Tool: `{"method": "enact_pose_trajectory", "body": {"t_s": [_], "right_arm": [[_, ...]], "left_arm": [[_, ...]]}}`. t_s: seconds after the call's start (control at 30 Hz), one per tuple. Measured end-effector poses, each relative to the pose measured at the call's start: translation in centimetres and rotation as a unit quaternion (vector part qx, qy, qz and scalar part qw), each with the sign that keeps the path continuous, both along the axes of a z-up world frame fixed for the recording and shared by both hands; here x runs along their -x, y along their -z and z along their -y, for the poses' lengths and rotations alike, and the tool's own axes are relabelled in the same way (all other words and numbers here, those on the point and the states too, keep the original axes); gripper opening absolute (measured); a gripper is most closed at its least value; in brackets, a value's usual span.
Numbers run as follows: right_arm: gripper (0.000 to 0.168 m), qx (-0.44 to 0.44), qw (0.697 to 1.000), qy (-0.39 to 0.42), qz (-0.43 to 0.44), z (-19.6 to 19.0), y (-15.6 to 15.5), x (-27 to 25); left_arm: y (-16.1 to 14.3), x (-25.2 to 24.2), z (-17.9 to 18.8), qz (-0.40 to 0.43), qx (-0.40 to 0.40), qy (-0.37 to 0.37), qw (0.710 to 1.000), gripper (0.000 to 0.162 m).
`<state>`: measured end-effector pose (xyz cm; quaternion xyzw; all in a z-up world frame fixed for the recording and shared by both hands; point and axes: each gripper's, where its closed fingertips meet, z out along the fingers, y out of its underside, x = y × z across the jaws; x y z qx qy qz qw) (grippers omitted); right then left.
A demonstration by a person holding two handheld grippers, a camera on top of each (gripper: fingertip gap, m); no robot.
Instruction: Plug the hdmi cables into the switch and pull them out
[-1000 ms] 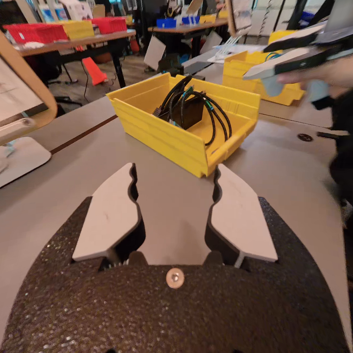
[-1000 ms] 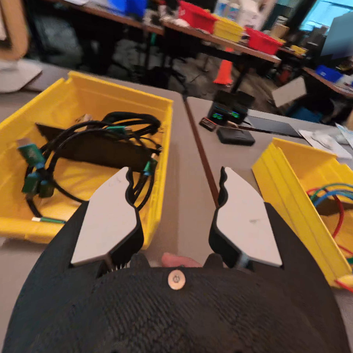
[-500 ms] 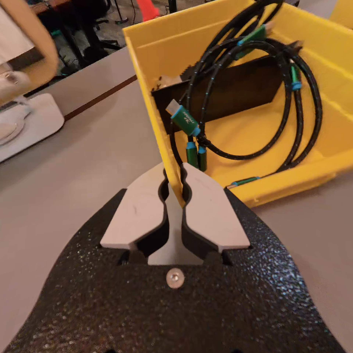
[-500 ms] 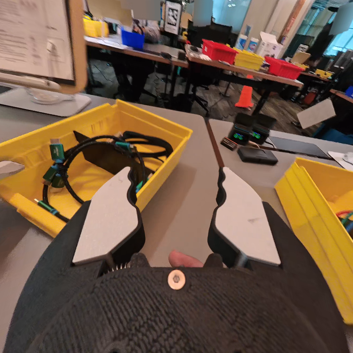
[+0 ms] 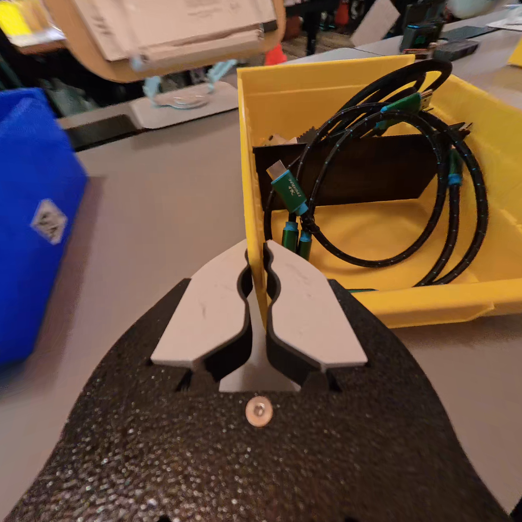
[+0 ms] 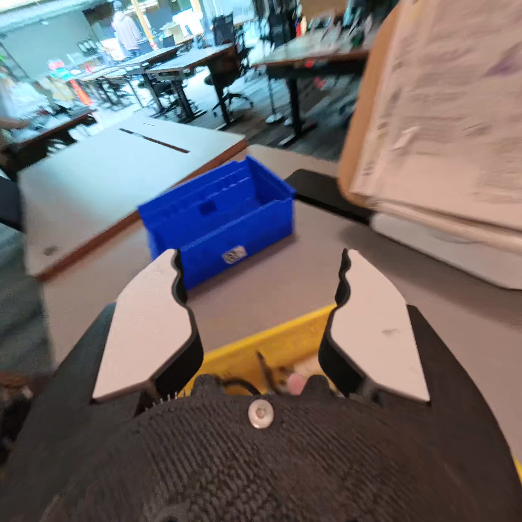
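A yellow bin (image 5: 423, 305) sits on the grey table and holds several coiled black HDMI cables (image 5: 452, 226) with green plugs (image 5: 288, 189) and a black switch box (image 5: 367, 172). My left gripper (image 5: 255, 254) is shut on the bin's near left side wall (image 5: 251, 175), one pad outside and one inside. My right gripper (image 6: 260, 271) is open and empty. It hangs over a corner of the yellow bin (image 6: 268, 347), which shows low between its fingers, and faces a blue bin.
An empty blue bin (image 6: 223, 214) stands on the table to the left, also in the left wrist view (image 5: 31, 220). A clipboard with papers on a white stand (image 6: 437, 113) is behind the yellow bin. A black flat device (image 6: 319, 186) lies by it.
My left gripper came up to the yellow bin and closed on its side wall. My right gripper swung left over the bin toward the blue bin and opened wider.
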<state>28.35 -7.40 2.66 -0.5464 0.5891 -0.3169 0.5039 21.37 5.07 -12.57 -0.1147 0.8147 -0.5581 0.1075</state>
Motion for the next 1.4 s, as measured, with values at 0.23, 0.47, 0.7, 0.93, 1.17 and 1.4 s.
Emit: {"method": "enact_pose_trajectory", "body": {"t_s": [0.23, 0.47, 0.7, 0.93, 1.17, 1.4], "right_arm": [[0.088, -0.137, 0.972, 0.058, -0.184, -7.7, 8.2, -15.5], [0.074, -0.06, 0.953, 0.122, -0.272, -9.5, 16.7, -20.4], [0.038, -0.055, 0.951, 0.135, -0.271, -8.2, 18.3, -21.1], [0.038, -0.002, 0.985, 0.085, -0.15, -2.7, 3.6, -19.4], [0.037, 0.083, 0.992, 0.076, -0.05, 11.4, -9.3, -4.4], [0.038, 0.07, 0.966, 0.191, -0.158, 29.0, 1.0, 15.8]], "left_arm": [[-0.3, -2.0, -4.9, 0.018, 0.026, -0.046, 0.998, 0.004], [-0.4, -2.4, -6.1, 0.057, 0.023, -0.069, 0.996, 0.006], [-0.4, -2.6, -7.0, 0.1, 0.01, -0.07, 0.992, 0.008], [-0.4, -3.6, -8.0, 0.112, 0.006, -0.07, 0.991, 0.008], [-0.3, -8.6, -11.8, 0.086, 0.009, -0.124, 0.989, 0.01], [-0.3, -14.8, -17.2, 0.027, 0.031, -0.225, 0.974, 0.008]]}}
